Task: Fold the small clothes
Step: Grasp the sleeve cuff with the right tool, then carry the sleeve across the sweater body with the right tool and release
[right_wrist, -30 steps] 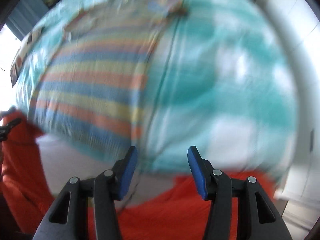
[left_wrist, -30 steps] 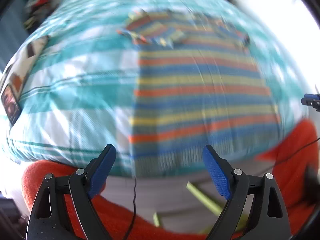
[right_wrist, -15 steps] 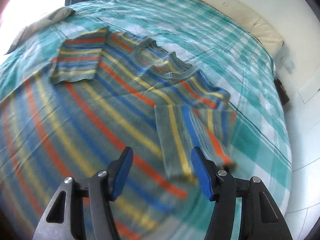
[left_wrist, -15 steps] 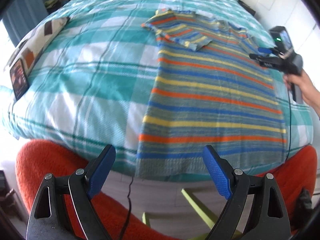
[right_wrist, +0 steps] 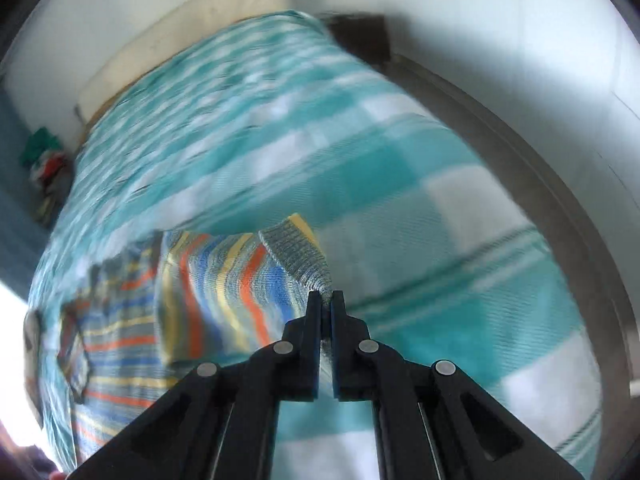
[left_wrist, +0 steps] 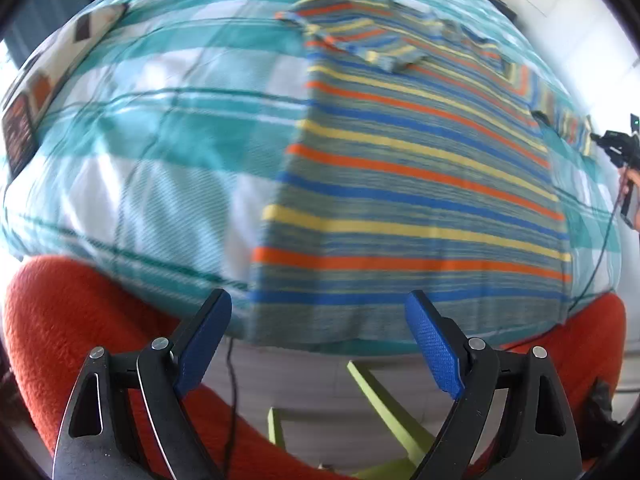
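A small sweater (left_wrist: 420,184) with blue, orange and yellow stripes lies flat on the bed, its hem at the near edge. My left gripper (left_wrist: 318,298) hovers open just over that hem, nothing between its fingers. At the far right of the left wrist view, my right gripper (left_wrist: 616,146) is at the sweater's right sleeve. In the right wrist view my right gripper (right_wrist: 326,296) is shut on the grey ribbed cuff of the sleeve (right_wrist: 296,248), which is lifted off the bedspread. The left sleeve (left_wrist: 360,44) lies folded onto the chest.
A teal and white checked bedspread (left_wrist: 160,140) covers the bed. A patterned pillow (left_wrist: 24,120) lies at its left edge. Orange fleece (left_wrist: 72,312) and a green frame (left_wrist: 384,400) lie below the near edge. A cream headboard cushion (right_wrist: 180,28) and a clothes pile (right_wrist: 44,160) are far off.
My right gripper swung out to the sweater's right sleeve and closed on its cuff. My left gripper sank a little toward the hem and stayed open.
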Demonstrator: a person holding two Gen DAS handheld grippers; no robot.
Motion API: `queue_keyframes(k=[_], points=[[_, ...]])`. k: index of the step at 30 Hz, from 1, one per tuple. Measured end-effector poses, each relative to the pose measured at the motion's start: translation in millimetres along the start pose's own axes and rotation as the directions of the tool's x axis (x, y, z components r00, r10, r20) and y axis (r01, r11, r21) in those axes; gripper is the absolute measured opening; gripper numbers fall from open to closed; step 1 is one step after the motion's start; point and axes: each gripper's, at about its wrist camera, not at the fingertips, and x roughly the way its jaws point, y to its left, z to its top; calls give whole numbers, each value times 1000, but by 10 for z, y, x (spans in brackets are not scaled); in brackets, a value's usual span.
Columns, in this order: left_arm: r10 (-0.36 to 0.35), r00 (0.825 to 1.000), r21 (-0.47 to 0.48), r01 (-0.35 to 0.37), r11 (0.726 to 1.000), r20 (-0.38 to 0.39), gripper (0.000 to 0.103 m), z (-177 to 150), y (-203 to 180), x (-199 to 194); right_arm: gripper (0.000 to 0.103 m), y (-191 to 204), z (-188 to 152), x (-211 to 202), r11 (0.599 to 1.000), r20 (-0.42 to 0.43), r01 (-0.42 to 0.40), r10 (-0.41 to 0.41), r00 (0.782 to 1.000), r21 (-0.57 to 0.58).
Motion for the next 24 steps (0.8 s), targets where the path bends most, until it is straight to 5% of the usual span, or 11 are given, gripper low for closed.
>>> queue_keyframes(k=[4,15,19,22,24], points=[[10,1000,60,-11,998,26,90,-2,-208,-97,4,-287,-171,99,989,-33,-42,47,998,140],[35,999,53,-35,998,-2,90,-116,-187,-44,3,-522,-431,26,983,-77,103,-93,993,153],[39,999,53,-39,998,14,90,-131,-163,-69,4,-683,-473,140,970,-73,-4,22,997,242],[36,999,36,-36,999,7,90,-153,-110,-52,19,-844,-512,66,939,-9,-114,123,992,324],[31,1000,22,-31,999,-3,90,-170,-84,-21,48,-952,-579,-39,915,21,-151,155,988,373]])
